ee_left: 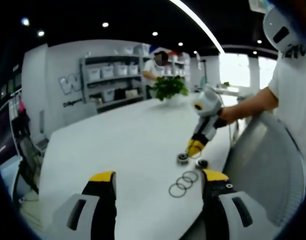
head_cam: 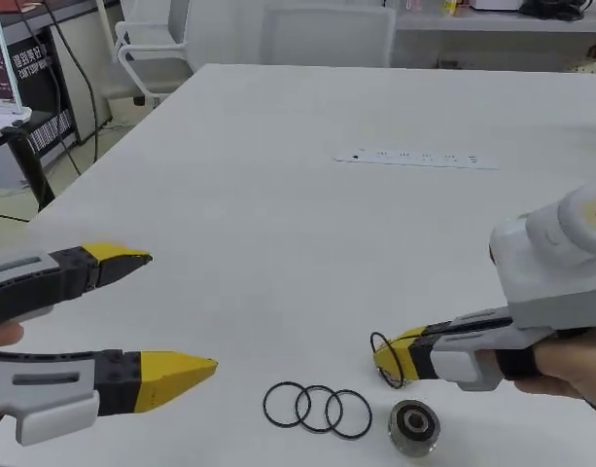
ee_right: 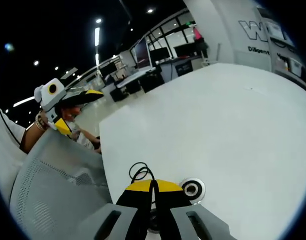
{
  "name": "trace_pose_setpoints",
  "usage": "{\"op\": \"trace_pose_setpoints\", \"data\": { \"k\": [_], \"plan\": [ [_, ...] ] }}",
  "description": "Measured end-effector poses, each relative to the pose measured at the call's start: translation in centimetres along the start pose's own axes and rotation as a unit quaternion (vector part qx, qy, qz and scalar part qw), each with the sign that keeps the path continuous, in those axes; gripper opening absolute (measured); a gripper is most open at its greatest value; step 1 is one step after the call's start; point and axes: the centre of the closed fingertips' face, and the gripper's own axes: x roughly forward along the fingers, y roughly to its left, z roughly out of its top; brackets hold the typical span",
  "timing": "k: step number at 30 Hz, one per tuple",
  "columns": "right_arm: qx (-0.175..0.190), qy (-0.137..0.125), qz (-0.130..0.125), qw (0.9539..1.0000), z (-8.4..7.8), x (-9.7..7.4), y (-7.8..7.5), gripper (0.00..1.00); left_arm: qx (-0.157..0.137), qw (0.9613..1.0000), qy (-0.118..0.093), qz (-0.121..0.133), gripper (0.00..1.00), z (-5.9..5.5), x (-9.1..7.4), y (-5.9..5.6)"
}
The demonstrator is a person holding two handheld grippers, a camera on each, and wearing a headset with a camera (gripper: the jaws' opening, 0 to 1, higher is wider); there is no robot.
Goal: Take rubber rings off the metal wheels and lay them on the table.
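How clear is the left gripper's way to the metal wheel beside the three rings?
Likely yes: the left gripper is open, but three rubber rings lie between it and the metal wheel, and the right gripper sits close by.

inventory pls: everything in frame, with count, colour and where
table: one, white, spans the scene
rubber rings: four, black; three overlapping in a row near the front edge, one pinched in a gripper
metal wheels: two, silver with dark centres, right of the ring row
power strip: one, white, farther back on the table
chair: one, pale grey, at the far end
plant: one, green, far end in the left gripper view
left hand-held gripper: one, yellow tips, open, over the near left
right hand-held gripper: one, yellow tips, shut on a ring by the wheels
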Motion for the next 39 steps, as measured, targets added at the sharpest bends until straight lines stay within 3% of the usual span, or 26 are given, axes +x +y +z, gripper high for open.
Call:
{"op": "trace_pose_setpoints", "data": {
  "k": [8,21,35,39],
  "plan": [
    [-0.039,0.045,0.000,0.9982,-1.8,1.4,0.5,0.00,-0.009,0.9999,0.005,-0.002,0.70,-0.7,-0.1,-0.4],
    [-0.060,0.074,0.001,0.9954,-3.0,2.1,0.7,0.00,-0.009,0.9996,0.024,-0.008,0.70,-1.8,0.3,-1.2],
    [-0.063,0.072,-0.003,0.9954,-2.9,2.0,0.6,0.00,-0.009,0.9997,0.024,-0.006,0.70,-1.6,0.2,-1.2],
    [-0.068,0.072,-0.010,0.9951,-2.8,2.0,0.3,0.06,-0.008,0.9996,0.025,-0.006,0.70,-1.7,0.2,-1.3]
  ]
}}
